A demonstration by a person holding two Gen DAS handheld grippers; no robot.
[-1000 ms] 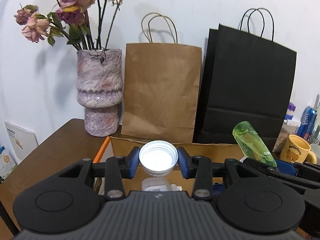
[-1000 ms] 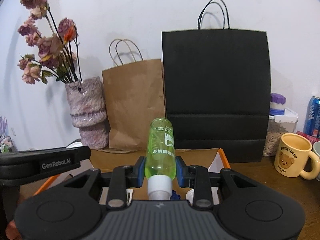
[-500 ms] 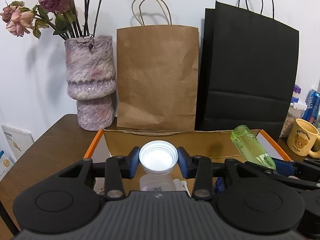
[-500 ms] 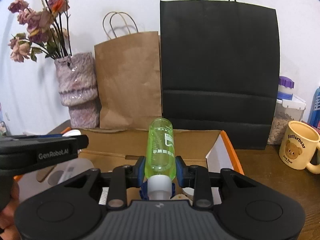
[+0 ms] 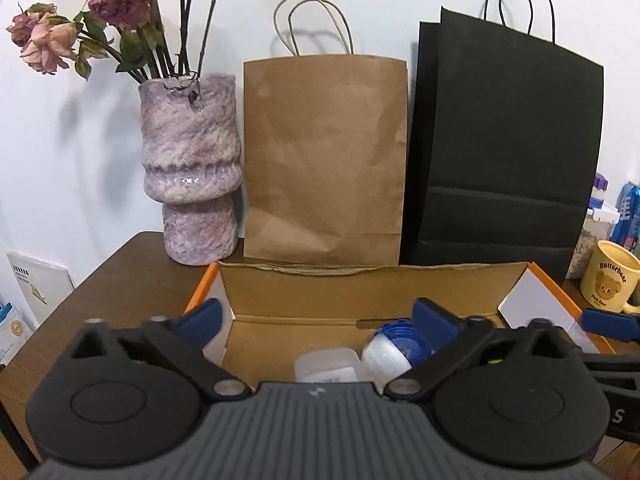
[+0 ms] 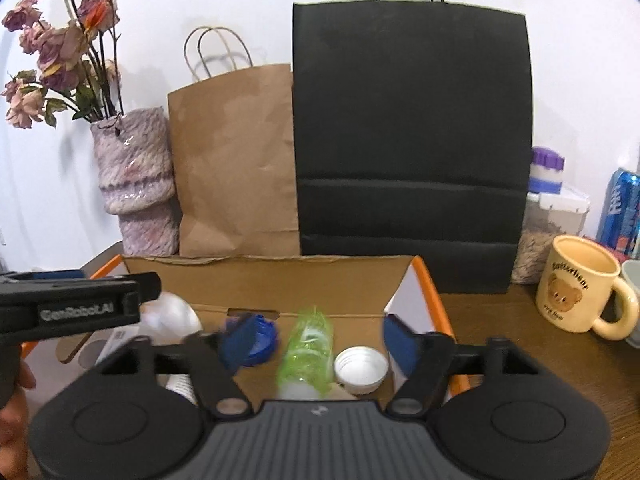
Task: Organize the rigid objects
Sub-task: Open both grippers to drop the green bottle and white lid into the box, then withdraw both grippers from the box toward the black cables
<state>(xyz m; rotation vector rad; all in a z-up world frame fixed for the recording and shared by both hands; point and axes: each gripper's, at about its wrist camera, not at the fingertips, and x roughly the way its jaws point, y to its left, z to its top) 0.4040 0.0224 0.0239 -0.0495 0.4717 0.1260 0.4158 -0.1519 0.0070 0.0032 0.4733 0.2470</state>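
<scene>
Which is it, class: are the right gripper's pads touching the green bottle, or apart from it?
Apart. The right wrist view shows the right gripper with jaws just opened wide, box floor visible between each blue pad and the green bottle lying in the cardboard box.

Both grippers opened; green bottle (image 6: pixel 307 350) apparently dropped into box (image 6: pixel 272 280).

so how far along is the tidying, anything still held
Done: the green bottle, white cap and blue lid sit in the cardboard box. In hand: nothing; the left gripper and right gripper have just been opening, jaws apart. Left: possibly the yellow mug outside.
</scene>
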